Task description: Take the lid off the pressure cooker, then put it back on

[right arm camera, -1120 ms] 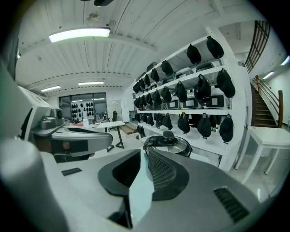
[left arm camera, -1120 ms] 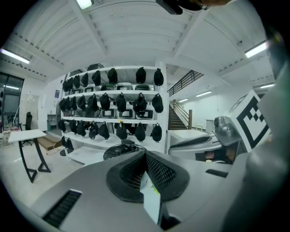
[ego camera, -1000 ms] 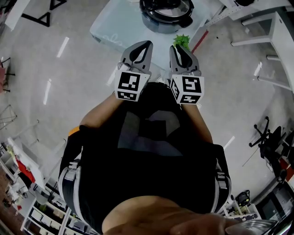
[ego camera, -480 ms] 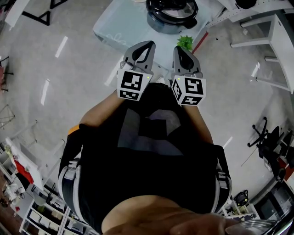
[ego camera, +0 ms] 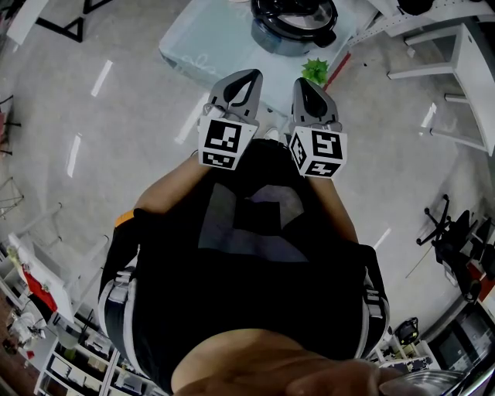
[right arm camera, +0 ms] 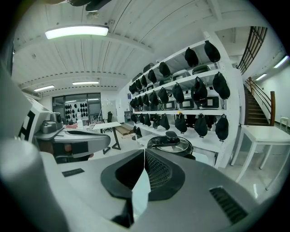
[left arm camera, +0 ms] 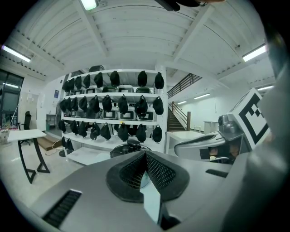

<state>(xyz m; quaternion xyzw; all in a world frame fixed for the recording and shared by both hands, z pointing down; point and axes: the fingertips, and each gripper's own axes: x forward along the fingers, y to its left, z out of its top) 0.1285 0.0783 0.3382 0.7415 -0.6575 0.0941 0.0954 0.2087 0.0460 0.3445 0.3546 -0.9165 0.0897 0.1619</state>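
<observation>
The left gripper (ego camera: 250,74) is held before the person's chest with its fingers together on nothing, pointing toward the counter (ego camera: 207,39) ahead. Further along, at the counter's far end, stands the pressure cooker (ego camera: 285,43) with its lid (ego camera: 294,13) seated on top, knob upward, well apart from both grippers. The right gripper (ego camera: 302,82) rides just beside the left, its fingers likewise pressed together and empty. A small green plant (ego camera: 313,71) sits near the counter's corner, just beyond it. A lid on the pot with both tools away from it suits either a walk-up before lifting the lid or a stand-off after it has been set back. The pictures do not say which, so no particular reach is called for. In either case the sound practice is to keep the two grippers level and parallel, square to the cooker, and clear of the plant and the counter's edge. As for writing, only the black-and-white square markers on the left cube (ego camera: 224,144) and the right cube (ego camera: 319,152) show. No brand or label on the cooker can be read, and a faint mark at the counter's near edge is too small to make out.
</observation>
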